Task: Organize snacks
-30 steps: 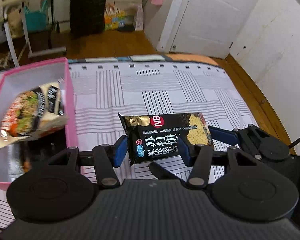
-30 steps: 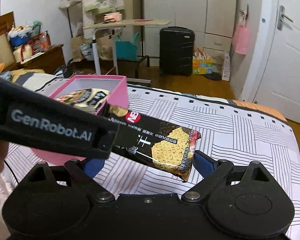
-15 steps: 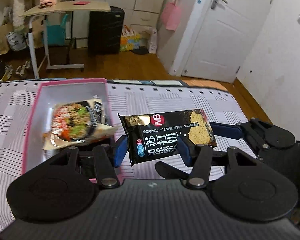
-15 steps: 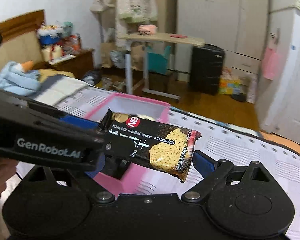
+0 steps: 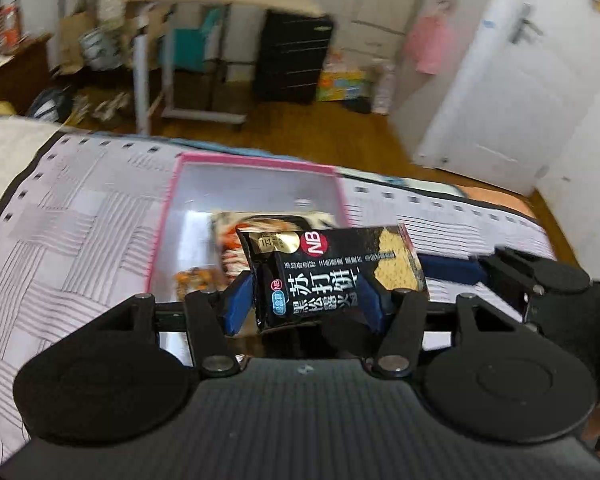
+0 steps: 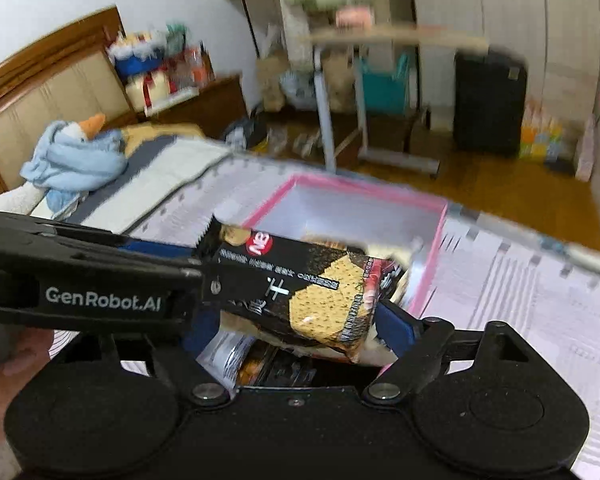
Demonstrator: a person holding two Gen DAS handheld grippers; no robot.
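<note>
A black cracker packet with an "NB" logo is held between both grippers above the pink-rimmed box. My left gripper is shut on its near end. My right gripper is shut on its other end, the packet spanning its blue pads; the right gripper also shows at the right of the left wrist view. Several snack packets lie inside the box, partly hidden by the held packet.
The box sits on a bed with a striped white cover. A blue cloth heap lies near the headboard. Beyond the bed are a rolling desk, a black suitcase and a white door.
Both grippers have carried the cracker packet leftward, from over the bedcover to over the pink box. The box now lies straight ahead beneath the packet.
</note>
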